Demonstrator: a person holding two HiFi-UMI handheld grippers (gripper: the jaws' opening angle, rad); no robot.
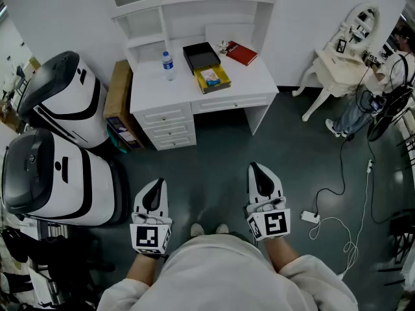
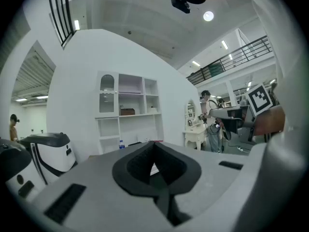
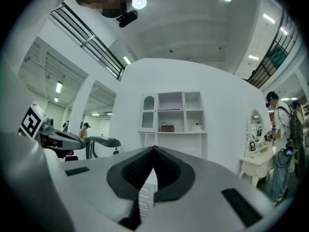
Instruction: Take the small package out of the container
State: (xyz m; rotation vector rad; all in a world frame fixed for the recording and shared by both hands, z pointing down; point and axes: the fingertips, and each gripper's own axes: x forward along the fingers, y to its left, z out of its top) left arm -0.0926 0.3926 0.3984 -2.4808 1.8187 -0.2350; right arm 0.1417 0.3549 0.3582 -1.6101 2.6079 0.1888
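On the white desk (image 1: 246, 83) stands an open black box (image 1: 201, 55). In front of it lies a yellow tray (image 1: 213, 78) with a small blue-and-white package (image 1: 210, 76) in it. Both grippers hang low by my body, well short of the desk. My left gripper (image 1: 155, 182) has its jaws closed tip to tip and holds nothing. The right gripper (image 1: 255, 166) is shut and empty too. In the left gripper view the left gripper (image 2: 154, 143) points toward the desk and shelves. In the right gripper view the right gripper (image 3: 154, 148) faces the same shelf unit.
A water bottle (image 1: 168, 65) and a red book (image 1: 242, 52) share the desk. Two large white machines (image 1: 61, 96) and a cardboard box (image 1: 119, 99) stand at the left. At the right are a white vanity table (image 1: 340, 63), a person (image 1: 392, 70) and floor cables (image 1: 337, 222).
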